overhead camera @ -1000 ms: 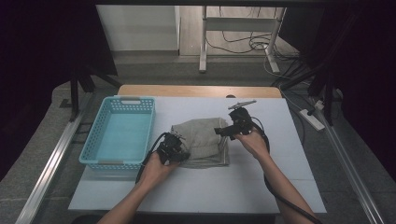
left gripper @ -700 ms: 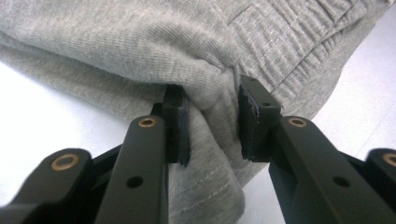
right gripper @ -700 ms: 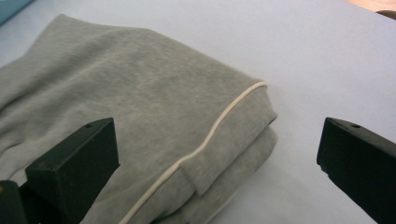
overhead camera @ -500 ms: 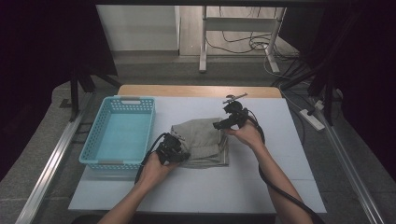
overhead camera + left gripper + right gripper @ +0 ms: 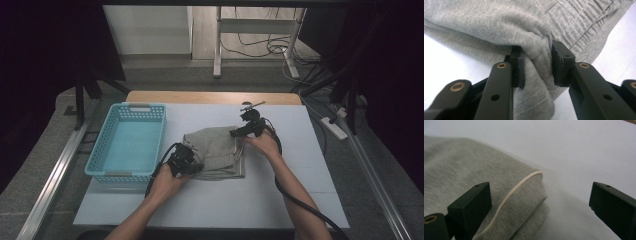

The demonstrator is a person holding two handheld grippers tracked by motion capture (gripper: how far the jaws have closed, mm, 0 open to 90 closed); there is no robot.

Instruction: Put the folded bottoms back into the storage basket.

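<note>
High view: a folded grey knit garment (image 5: 215,152) is seen mid-counter (image 5: 300,200). Its near-left edge is pinched by the left hand-held gripper (image 5: 536,66); the right hand-held gripper (image 5: 539,207) is held wide over its right edge.

Both bare forearms come in from the bottom of the high view and reach up the table. The left hand (image 5: 167,180) holds the left gripper (image 5: 186,161), which points toward the right one. In the left gripper view its two black jaws are pinched on a fold of grey cloth (image 5: 534,50), and the pads (image 5: 560,62) press it from both sides. The right hand (image 5: 264,145) holds the right gripper (image 5: 246,129) farther up, pointing back toward the left one. In the right gripper view its jaws stand wide apart and have just closed in a little. Nothing is squeezed between them. A thick black cable trails from each gripper back beside its arm.
</note>
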